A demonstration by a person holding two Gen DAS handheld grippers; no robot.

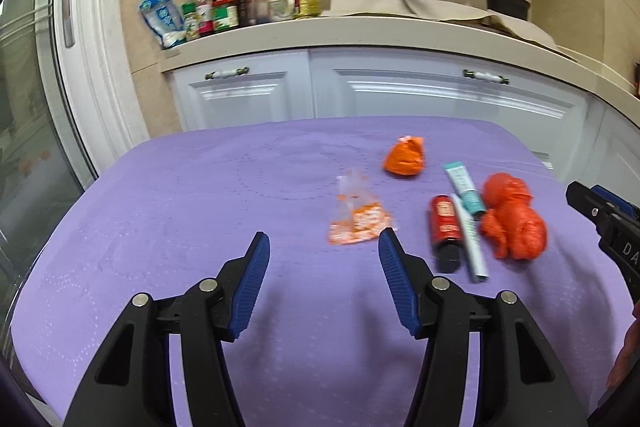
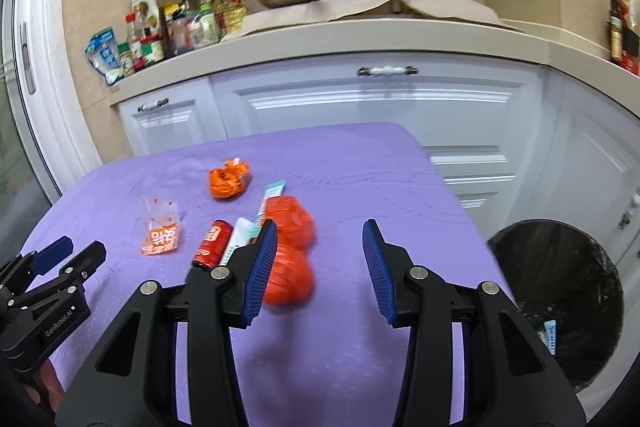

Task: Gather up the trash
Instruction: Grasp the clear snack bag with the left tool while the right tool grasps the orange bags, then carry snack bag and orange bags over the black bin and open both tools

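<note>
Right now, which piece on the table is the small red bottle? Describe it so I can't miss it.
On the purple tablecloth, look at the cluster near the right side. The small red cylindrical bottle with a black cap lies flat beside a white-and-teal tube; unlike the crumpled orange plastic bags nearby, it is rigid.

My left gripper (image 1: 323,243) and right gripper (image 2: 320,231) match: black angular arms, silver rivets, ribbed blue pads (image 2: 262,267). Left body bears white "GenRobot.AI" lettering beside its rivets.
</note>
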